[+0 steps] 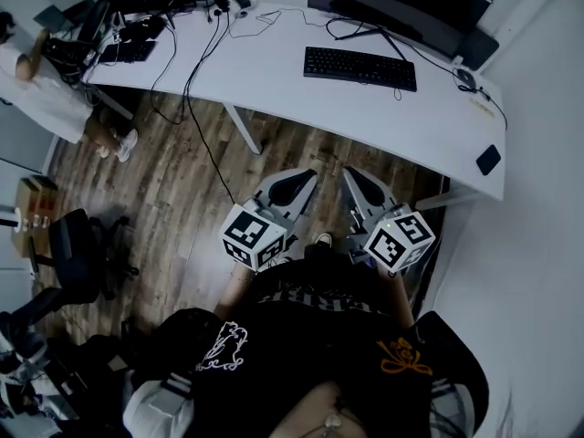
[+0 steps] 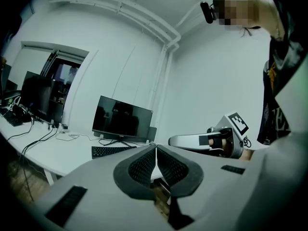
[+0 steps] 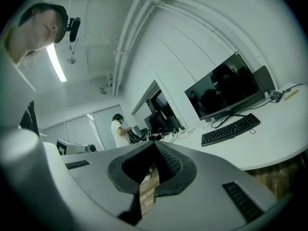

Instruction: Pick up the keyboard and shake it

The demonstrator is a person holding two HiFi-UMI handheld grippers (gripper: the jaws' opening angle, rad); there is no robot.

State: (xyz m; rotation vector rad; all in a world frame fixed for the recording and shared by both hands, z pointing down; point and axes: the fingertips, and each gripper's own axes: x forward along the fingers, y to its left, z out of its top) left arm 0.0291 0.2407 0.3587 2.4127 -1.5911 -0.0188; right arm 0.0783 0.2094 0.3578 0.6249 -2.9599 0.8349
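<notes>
Both tongs are closed with nothing between them. Left tongs (image 1: 304,175) and right tongs (image 1: 352,172) are held close to the body over the wood floor (image 1: 182,199). Their tips are side by side and point at the surface (image 1: 274,76), well short of it. Keyboard (image 1: 359,67) lies flat on the surface, untouched, just in front of the monitor (image 1: 392,3), on the right half. Cables (image 1: 196,53) trail over the left part. Another person (image 1: 41,85) stands at the far left end.

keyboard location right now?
Head view, upper centre-right: the keyboard lies flat on the white desk, just in front of the monitor.
</notes>
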